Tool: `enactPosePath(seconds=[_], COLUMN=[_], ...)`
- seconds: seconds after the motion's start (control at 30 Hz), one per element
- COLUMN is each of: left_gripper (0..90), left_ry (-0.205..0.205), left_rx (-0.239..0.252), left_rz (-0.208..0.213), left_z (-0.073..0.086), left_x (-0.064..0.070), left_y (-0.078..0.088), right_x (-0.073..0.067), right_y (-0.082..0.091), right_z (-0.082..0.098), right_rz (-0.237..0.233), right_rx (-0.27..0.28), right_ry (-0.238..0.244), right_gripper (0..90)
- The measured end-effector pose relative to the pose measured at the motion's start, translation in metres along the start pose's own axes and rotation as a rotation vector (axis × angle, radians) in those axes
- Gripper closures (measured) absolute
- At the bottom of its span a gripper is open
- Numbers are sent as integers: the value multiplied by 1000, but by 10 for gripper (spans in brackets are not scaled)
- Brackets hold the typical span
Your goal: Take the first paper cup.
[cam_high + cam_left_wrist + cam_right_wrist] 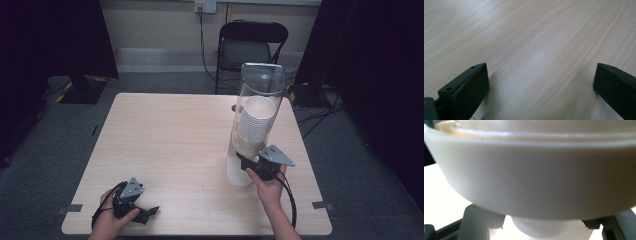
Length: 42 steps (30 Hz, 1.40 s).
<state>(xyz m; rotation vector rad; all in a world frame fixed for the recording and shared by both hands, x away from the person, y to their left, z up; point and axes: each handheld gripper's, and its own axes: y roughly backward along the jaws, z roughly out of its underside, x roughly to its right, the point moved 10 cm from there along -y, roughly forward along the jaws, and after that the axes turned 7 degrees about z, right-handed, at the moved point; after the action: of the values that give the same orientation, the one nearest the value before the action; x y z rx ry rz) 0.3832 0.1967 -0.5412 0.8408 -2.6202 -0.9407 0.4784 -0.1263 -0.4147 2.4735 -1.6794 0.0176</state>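
Note:
A clear tube dispenser (262, 82) stands on the right half of the table, holding a stack of white cups (255, 125) above a white base (239, 175). My right gripper (247, 161) reaches in at the dispenser's lower end from the right. In the right gripper view the dispenser's wide off-white collar (531, 182) looms close, and the lowest cup's bottom (539, 228) pokes out beneath it. That gripper (542, 225) is open, its jaws on either side of the cup bottom with small gaps. My left gripper (150, 212) rests open near the front left edge, over bare wood (541, 75).
The light wooden table (170, 135) is bare across its left and middle. A black folding chair (250, 45) stands behind the far edge. Dark curtains hang at both sides, and cables run over the grey floor at the right.

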Motion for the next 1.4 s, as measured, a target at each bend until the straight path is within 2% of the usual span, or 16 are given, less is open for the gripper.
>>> enactPosePath(seconds=[0.1, 0.17, 0.2, 0.37, 0.4, 0.47, 0.53, 0.67, 0.7, 0.9, 1.2, 1.23, 1.3, 1.33, 1.37, 1.4], left_gripper=[0, 0, 0, 0, 0, 0, 0, 0, 0, 0, 0, 0, 0, 0, 0, 0], left_ry=[0, 0, -3, 1, 0, -2, -5, -3, -4, -4, -2, -5, -5, -5, -2, -3], left_rx=[-1, 0, -1, 1, 0, -1, -1, -1, -2, -3, 0, -2, -1, -1, -1, -1], left_rz=[0, 0, 0, 1, 0, 1, 1, 0, 1, 0, 1, 1, 0, 0, 1, 0], left_z=[0, 0, 0, 0, 0, 0, 0, 0, 0, 0, 0, 0, 0, 0, 0, 0], left_x=[0, 0, 0, 0, 0, 0, 0, 0, 0, -1, 0, 0, 0, 0, 0, 0], left_y=[0, 0, 0, 0, 0, 0, 0, 0, 0, 0, 0, 0, 0, 0, 0, 0], right_x=[-2, -1, -1, -1, 1, 2, 2, 2, 4, 2, 1, 0, 5, 5, 6, 6], right_y=[-2, -7, -3, -3, -3, -3, -3, 1, 3, 4, 4, 2, -3, -3, 3, 3], right_z=[3, 27, 31, 29, 30, 29, 25, 12, 5, -5, -2, 5, 50, 50, 64, 64], right_rz=[-8, -5, 2, -8, -10, -13, 16, 41, 40, 24, -5, -16, 2, 2, -3, -3], right_rx=[-15, -99, -52, -80, -94, -89, -64, -3, 25, 32, 31, -22, -169, -169, -119, -119], right_ry=[-17, 14, -9, -14, 9, 38, 37, 20, -7, -9, 14, 16, 99, 99, -25, -25], right_gripper=[354, 376, 374, 358, 347, 335, 233, 205, 189, 223, 320, 367, 412, 412, 390, 390])
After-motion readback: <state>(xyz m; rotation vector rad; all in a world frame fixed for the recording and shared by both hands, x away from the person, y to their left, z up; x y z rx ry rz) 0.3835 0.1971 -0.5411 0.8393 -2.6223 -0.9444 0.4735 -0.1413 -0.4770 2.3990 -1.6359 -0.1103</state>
